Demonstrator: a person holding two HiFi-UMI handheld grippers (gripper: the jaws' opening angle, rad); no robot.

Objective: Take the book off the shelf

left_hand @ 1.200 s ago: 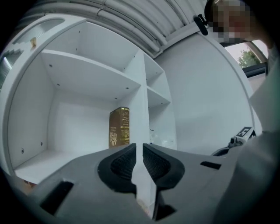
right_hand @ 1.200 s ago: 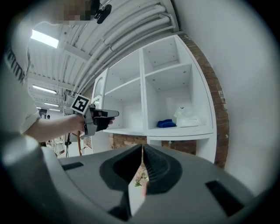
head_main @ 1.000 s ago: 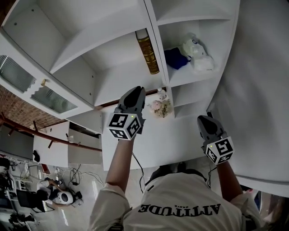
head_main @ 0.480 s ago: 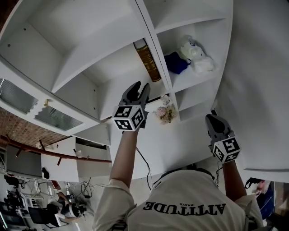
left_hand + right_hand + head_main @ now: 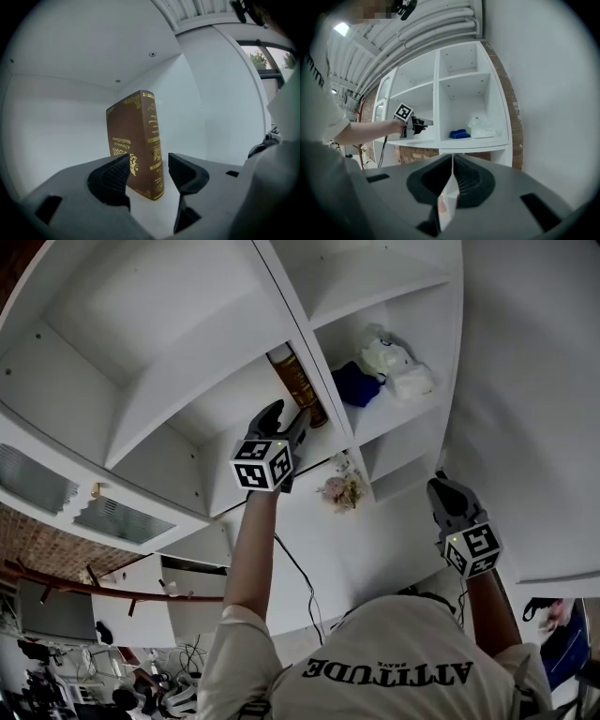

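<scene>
Only the left gripper view shows the brown gilt-stamped hardback book (image 5: 136, 140) close up. It stands upright in its white shelf compartment (image 5: 70, 117), framed by the left tongs (image 5: 148, 165), which have just been opening and are not gripping it. The right gripper view shows the right tongs (image 5: 451, 164) pressed together, empty, and a blue cloth (image 5: 459, 134) and a white bag (image 5: 482, 126) in the neighbouring compartment.

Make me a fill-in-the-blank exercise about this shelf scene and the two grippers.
The brown book stands ___ in its shelf compartment.
The cloth in the neighbouring compartment is ___.
The right gripper is ___.
Missing: upright; blue; shut.
The left gripper has just been opening its jaws; the book stands just beyond them, ungripped.
</scene>
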